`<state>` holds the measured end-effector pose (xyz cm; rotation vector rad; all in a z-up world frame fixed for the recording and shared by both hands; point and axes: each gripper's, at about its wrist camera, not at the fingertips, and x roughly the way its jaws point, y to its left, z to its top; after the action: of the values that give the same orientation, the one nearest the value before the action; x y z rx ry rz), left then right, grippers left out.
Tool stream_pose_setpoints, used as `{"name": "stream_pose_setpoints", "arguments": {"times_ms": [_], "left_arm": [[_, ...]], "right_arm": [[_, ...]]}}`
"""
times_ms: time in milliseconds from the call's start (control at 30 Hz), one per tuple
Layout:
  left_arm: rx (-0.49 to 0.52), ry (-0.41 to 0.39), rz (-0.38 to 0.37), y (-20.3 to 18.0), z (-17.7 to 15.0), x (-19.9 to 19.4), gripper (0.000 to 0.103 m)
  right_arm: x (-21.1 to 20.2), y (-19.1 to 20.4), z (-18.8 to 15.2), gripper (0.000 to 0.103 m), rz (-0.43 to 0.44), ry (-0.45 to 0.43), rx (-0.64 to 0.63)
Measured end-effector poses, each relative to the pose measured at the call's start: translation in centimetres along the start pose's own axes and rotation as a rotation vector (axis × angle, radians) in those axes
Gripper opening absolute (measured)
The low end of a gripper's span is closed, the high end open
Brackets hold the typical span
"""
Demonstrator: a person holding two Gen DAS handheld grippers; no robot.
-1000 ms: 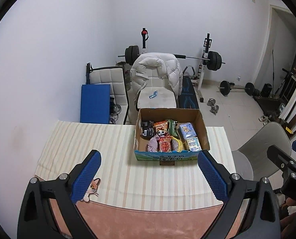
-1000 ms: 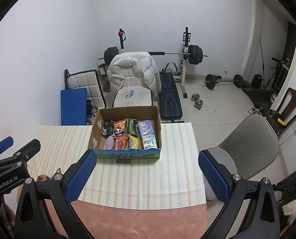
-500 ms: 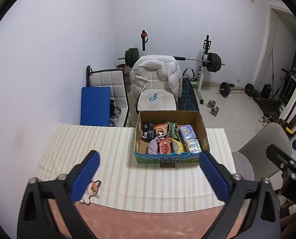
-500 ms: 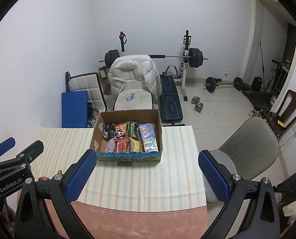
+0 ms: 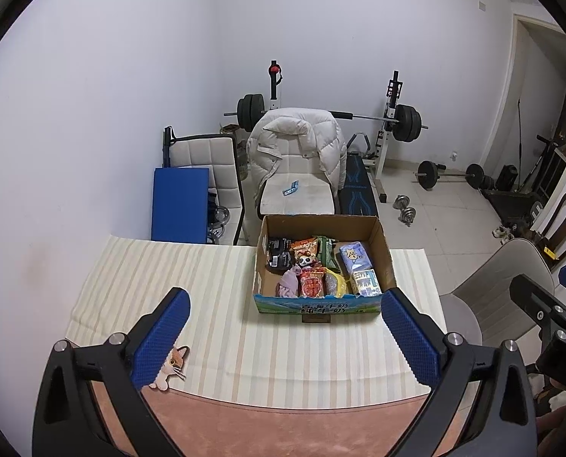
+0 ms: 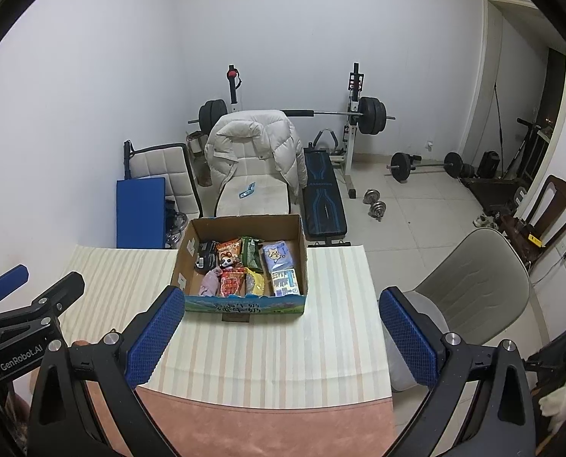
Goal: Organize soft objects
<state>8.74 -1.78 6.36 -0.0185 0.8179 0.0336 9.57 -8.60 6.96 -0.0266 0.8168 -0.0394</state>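
Hovering above the striped tablecloth (image 5: 222,304), both grippers spread wide, holding nothing.
The open brown cardboard box (image 5: 322,228) of soft packets sits at the table's far edge, ahead of the left gripper (image 5: 283,337) and right gripper (image 6: 279,337).

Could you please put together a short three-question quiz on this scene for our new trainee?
1. True or false: the left gripper and the right gripper both have their jaws wide open with nothing between them.
2. Multiple choice: the cardboard box stands on A) the floor, B) the striped tablecloth, C) the grey chair.
3. Short answer: which item in the box has a black-and-white animal face on it?

Key:
1. True.
2. B; it sits at the table's far edge.
3. The panda toy, lying among the snack packets, near the pink cloth.
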Motion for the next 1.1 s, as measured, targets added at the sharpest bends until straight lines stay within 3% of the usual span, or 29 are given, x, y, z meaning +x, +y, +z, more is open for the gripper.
{"name": "stream_pose_setpoints", "arguments": {"times_ms": [1100], "left_arm": [[-0.004, -0.007, 0.000, -0.67, 0.51, -0.55, 0.103]], "right_arm": [[0.03, -0.54, 0.53, 0.103, -0.026, 0.003, -0.012]]}}
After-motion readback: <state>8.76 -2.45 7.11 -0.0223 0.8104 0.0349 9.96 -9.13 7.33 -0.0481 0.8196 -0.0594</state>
